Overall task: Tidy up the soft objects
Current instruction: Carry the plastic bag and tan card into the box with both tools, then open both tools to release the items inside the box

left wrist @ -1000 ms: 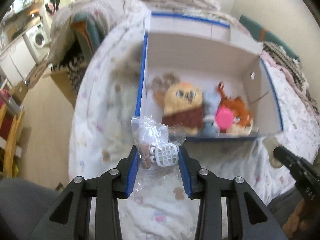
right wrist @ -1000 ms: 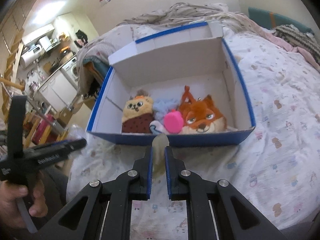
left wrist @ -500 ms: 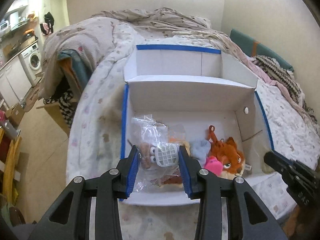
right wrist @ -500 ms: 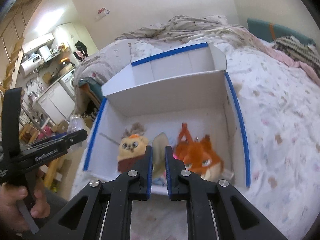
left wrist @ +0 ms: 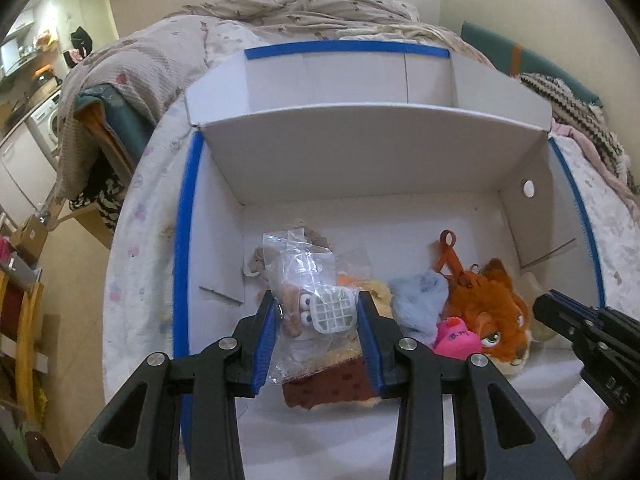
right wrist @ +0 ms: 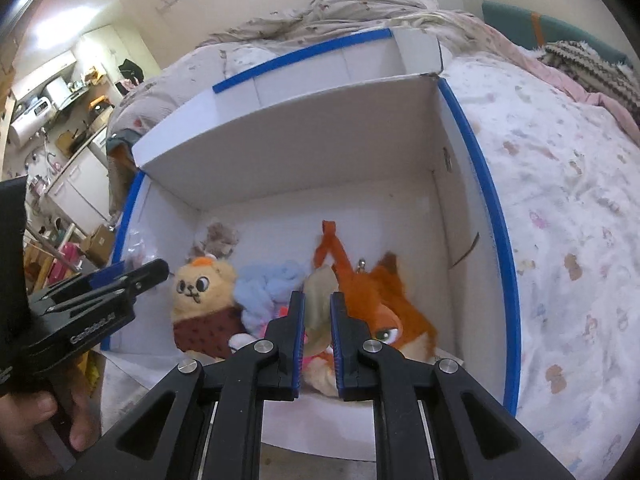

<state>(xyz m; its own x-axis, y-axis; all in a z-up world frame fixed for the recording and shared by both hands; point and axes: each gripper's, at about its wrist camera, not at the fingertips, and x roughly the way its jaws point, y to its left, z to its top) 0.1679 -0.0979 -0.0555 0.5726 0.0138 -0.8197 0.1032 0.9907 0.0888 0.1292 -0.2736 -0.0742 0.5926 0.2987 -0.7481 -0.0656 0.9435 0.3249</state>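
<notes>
A white cardboard box (left wrist: 372,160) (right wrist: 288,168) with blue-taped rims sits on the bed. Inside lie a yellow plush with a brown body (right wrist: 202,300), a light-blue fluffy toy (left wrist: 420,300) (right wrist: 268,284), a pink toy (left wrist: 456,336) and an orange fox plush (left wrist: 492,308) (right wrist: 372,300). My left gripper (left wrist: 316,312) is shut on a clear plastic bag (left wrist: 304,280) holding a small toy, above the box's left half. My right gripper (right wrist: 317,308) is shut on a flat beige soft piece (right wrist: 318,296), held over the fox plush.
A patterned bedspread (right wrist: 560,200) surrounds the box, with rumpled blankets (left wrist: 320,4) behind it. A kitchen area with a washing machine (left wrist: 44,120) lies far left. A hand (right wrist: 36,420) grips the left tool's handle.
Both grippers have moved forward from in front of the box to over its inside, each still carrying its item. The box now fills both views.
</notes>
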